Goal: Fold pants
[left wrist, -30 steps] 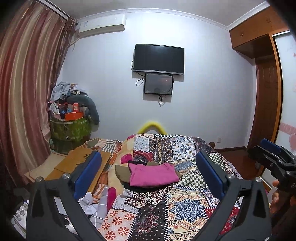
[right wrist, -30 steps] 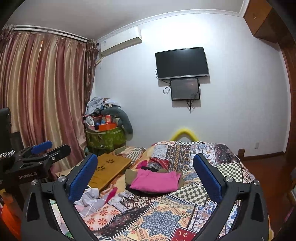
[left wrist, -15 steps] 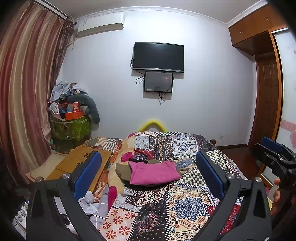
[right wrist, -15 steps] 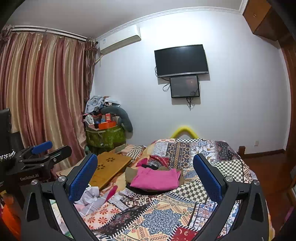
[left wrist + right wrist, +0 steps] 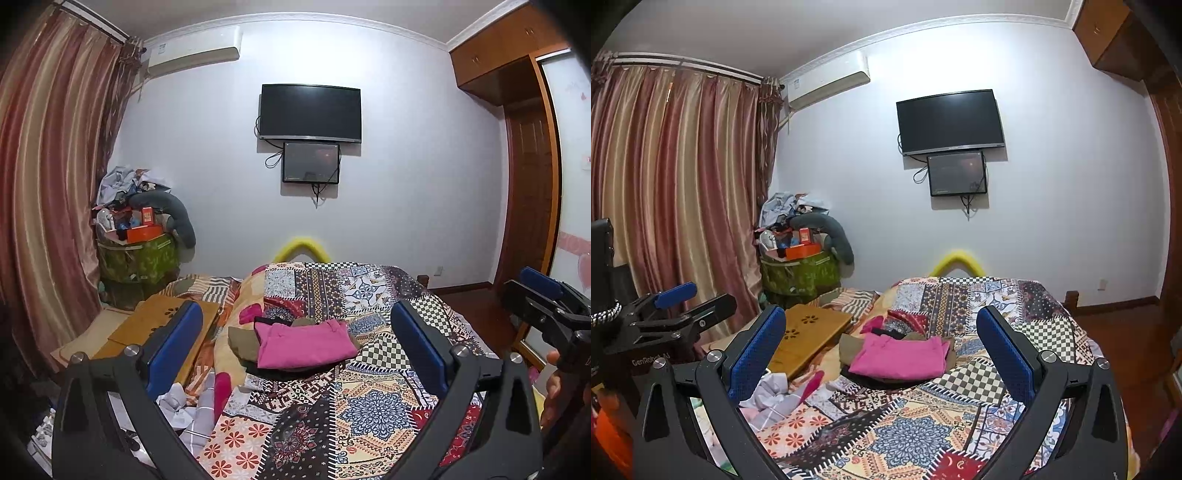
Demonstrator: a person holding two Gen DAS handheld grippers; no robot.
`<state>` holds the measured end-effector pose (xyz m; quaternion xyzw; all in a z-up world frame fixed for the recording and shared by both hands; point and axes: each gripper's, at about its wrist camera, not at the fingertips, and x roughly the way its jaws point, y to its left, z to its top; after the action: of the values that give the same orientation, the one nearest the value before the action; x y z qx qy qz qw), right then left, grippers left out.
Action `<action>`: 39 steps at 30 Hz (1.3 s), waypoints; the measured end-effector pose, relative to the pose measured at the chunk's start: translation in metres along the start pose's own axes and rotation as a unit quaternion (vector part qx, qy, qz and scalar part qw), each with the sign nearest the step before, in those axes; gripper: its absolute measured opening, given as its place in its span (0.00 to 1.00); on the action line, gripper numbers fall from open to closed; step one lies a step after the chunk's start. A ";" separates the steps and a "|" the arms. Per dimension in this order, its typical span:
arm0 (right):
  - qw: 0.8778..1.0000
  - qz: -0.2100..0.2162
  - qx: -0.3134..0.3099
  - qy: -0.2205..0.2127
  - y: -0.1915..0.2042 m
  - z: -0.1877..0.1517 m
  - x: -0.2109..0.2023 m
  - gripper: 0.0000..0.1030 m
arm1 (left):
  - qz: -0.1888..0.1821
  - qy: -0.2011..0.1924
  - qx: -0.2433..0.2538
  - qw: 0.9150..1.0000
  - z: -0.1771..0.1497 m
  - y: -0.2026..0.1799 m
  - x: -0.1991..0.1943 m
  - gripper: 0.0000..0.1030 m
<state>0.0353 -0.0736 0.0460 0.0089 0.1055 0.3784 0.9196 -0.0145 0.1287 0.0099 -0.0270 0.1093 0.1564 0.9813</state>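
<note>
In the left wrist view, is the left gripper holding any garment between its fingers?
No. The left gripper is open and empty, raised above the patchwork quilt, while the folded pink garment lies farther off on the bed.

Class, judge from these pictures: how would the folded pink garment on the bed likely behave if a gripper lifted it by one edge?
The pink garment looks like soft cloth, so it would probably droop and unfold. It lies atop other clothes, so pushing may drag those along.
</note>
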 end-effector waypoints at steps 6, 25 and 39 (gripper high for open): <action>1.000 -0.003 0.001 0.000 -0.001 0.001 0.000 1.00 | -0.004 0.000 0.003 1.000 -0.001 -0.002 0.000 1.00; 1.000 -0.010 -0.001 0.001 -0.002 0.000 -0.002 1.00 | -0.021 0.004 0.004 1.000 0.001 -0.008 0.002 1.00; 1.000 -0.013 0.004 0.003 -0.004 -0.001 -0.002 1.00 | -0.038 0.016 0.005 0.999 0.000 -0.009 0.007 1.00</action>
<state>0.0362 -0.0778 0.0447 0.0099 0.1094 0.3656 0.9243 -0.0054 0.1224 0.0085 -0.0291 0.1247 0.1184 0.9847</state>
